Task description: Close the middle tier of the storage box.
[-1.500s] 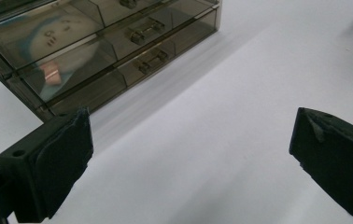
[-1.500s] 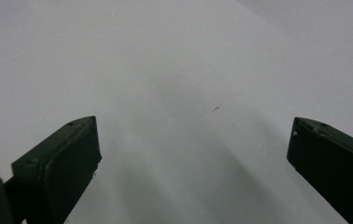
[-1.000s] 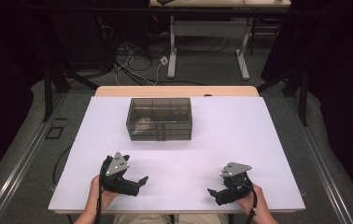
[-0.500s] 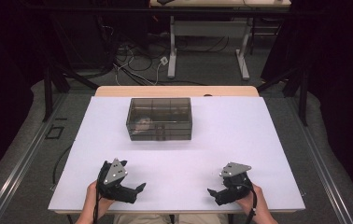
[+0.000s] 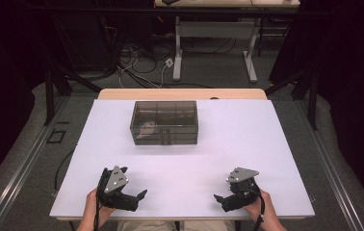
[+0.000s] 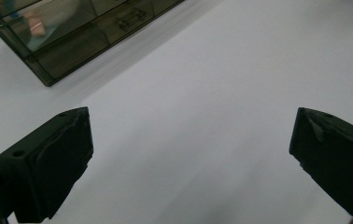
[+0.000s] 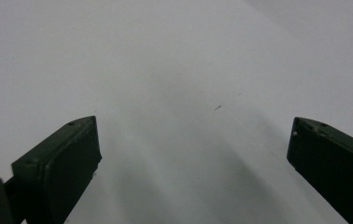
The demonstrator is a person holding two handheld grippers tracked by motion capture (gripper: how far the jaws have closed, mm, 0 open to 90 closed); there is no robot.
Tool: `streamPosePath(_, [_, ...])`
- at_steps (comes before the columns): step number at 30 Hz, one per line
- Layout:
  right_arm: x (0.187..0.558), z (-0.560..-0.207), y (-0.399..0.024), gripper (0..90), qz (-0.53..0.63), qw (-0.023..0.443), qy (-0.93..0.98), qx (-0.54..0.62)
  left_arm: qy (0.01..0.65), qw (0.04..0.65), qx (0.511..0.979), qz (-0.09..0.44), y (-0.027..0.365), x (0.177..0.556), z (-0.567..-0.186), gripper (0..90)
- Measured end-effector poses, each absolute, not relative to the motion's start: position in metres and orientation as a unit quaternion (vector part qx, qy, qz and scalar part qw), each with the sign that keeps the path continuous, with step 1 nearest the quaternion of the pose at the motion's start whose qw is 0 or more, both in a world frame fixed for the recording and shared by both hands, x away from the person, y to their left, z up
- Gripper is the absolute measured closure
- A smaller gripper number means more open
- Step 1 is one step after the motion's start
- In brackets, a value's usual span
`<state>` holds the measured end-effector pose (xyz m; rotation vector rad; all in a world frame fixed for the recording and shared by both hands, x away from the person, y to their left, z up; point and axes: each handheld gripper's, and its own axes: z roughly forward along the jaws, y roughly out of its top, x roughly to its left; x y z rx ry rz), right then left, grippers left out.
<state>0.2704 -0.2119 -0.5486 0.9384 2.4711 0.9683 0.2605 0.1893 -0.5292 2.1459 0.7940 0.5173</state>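
Near your edge of the white worktop (image 5: 266, 144), both grippers rest low and hold nothing. Your left gripper (image 5: 139, 196) has its fingers (image 6: 53, 163) spread wide, with bare surface between them; your right gripper (image 5: 220, 199) is just as wide open, its fingers (image 7: 58, 168) framing blank worktop.

The thing nearest to your work is the smoky transparent box (image 5: 164, 122), which sits toward the far middle of the worktop, well apart from both grippers. In the left gripper view its corner (image 6: 48, 56) shows at the upper left, with dividers inside and something pale and pinkish in one compartment; what that item is, you cannot tell from here.

Judge the box as rigid thin-walled plastic: probably light, stiff, smooth and therefore slippery under hard fingers, and liable to crack or skid if you squeeze unevenly. A latch-like moulding seems to sit on its near face. Its width looks too great for one gripper to span, so take hold at a wall edge or rim, or steady one short end with the left gripper while the right works at the front. Close gently and squarely.
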Motion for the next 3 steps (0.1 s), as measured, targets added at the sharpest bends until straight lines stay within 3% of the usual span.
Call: streamPosePath(3, [0.2706, -0.5493, -0.2114, 2.2, 0.339, 0.159, 0.868, 0.326, 0.315, 0.380, 0.844, 0.208, 0.1902, 0.2630, -0.5322, 0.0])
